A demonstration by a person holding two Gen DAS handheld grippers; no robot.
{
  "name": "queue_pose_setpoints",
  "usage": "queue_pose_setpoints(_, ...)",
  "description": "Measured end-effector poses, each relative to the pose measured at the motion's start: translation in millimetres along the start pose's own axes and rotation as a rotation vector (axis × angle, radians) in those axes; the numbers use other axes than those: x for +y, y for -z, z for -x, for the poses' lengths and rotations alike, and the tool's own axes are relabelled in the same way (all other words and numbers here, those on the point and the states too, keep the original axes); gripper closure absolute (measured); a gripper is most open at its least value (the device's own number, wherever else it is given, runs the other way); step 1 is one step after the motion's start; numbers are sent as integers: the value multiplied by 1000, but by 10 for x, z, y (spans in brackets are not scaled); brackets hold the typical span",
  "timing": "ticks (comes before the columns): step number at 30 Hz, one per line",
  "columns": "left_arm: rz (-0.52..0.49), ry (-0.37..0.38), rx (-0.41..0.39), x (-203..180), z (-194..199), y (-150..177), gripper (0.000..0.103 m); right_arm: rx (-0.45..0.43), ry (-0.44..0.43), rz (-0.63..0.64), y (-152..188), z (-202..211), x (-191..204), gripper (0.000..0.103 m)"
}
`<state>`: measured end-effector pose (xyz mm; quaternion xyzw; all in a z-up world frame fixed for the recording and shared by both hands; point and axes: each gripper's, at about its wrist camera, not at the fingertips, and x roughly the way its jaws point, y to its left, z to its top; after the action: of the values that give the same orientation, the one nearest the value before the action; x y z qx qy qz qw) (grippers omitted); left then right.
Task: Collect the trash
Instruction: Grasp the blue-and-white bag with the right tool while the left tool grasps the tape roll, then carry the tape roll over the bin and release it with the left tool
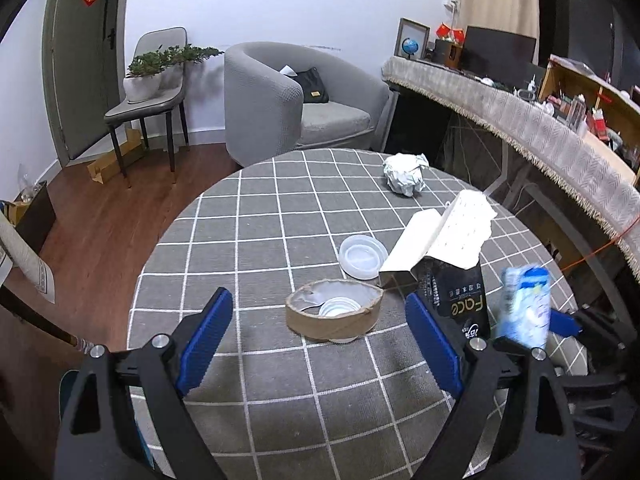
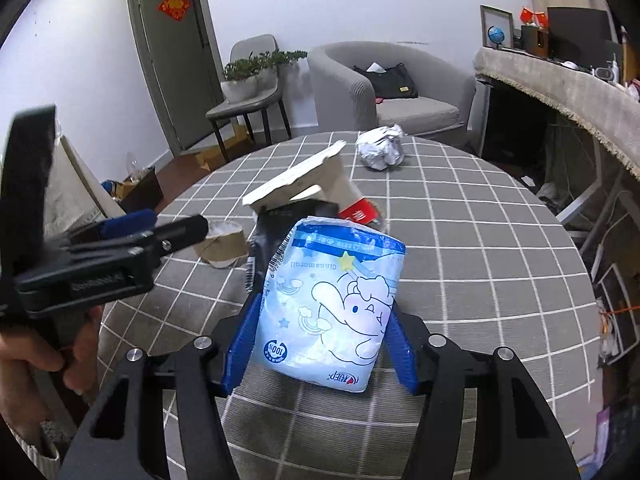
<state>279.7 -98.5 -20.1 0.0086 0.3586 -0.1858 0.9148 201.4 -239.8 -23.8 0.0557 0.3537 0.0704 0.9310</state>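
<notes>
While the round table (image 1: 248,240) with its grey cloth and white grid lines fills the middle of both views, the trash lies mostly toward its right half in the left wrist view. Largest of it is a black carton (image 1: 460,296) printed "Face", its torn white flaps standing open at centre right. Next comes the tissue packet (image 2: 332,304), pale blue and white plastic with a cartoon elephant, stars and a darker blue band across the top; it sits low in the middle of the right wrist view, clamped between the blue pads of the right claw (image 2: 320,340), which press on both its sides. Seen from the left wrist, that packet (image 1: 524,308) is blurred at the right edge. A squashed brown tape roll (image 1: 334,314) lies at lower centre, between the fingertips of the left claw (image 1: 320,340), whose blue pads stand wide apart and touch nothing. A small white cap (image 1: 340,307) rests inside the roll. Just beyond the roll, beside the carton, a clear plastic lid (image 1: 362,256) lies flat. A crumpled paper ball (image 1: 404,174), white and grey, sits alone near the far edge, upper right of centre.
</notes>
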Motion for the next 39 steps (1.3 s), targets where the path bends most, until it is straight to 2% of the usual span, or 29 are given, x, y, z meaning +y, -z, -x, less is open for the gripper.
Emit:
queue_pose_setpoints(9, -33, -15, 53, -79, -237, -30, 18, -47, -61, -13, -15, 136, -151, 43)
queue_pose_setpoints(14, -3, -12, 75, -35, -320, -57, 22, -52, -86, -14, -30, 163, -181, 43)
queue_pose_setpoints(16, 15, -2, 88, -12, -352, -65, 32, -51, -94, -15, -42, 157, -171, 43)
queue_pose_setpoints(20, 22, 27, 96, -15, -361, -53, 43, -53, -98, -11, -57, 172, -157, 43)
queue_pose_setpoints(27, 50, 29, 65, 67, -256, -47, 46, -62, -97, -4, -55, 187, -95, 43)
queue_pose_setpoints(32, 99, 61, -9, 222, -40, -88, 46, -65, -101, 14, -60, 184, -2, 43)
queue_pose_setpoints(39, 127, 42, -62, 466, 205, -81, 46, -66, -140, 38, -116, 143, 290, 43)
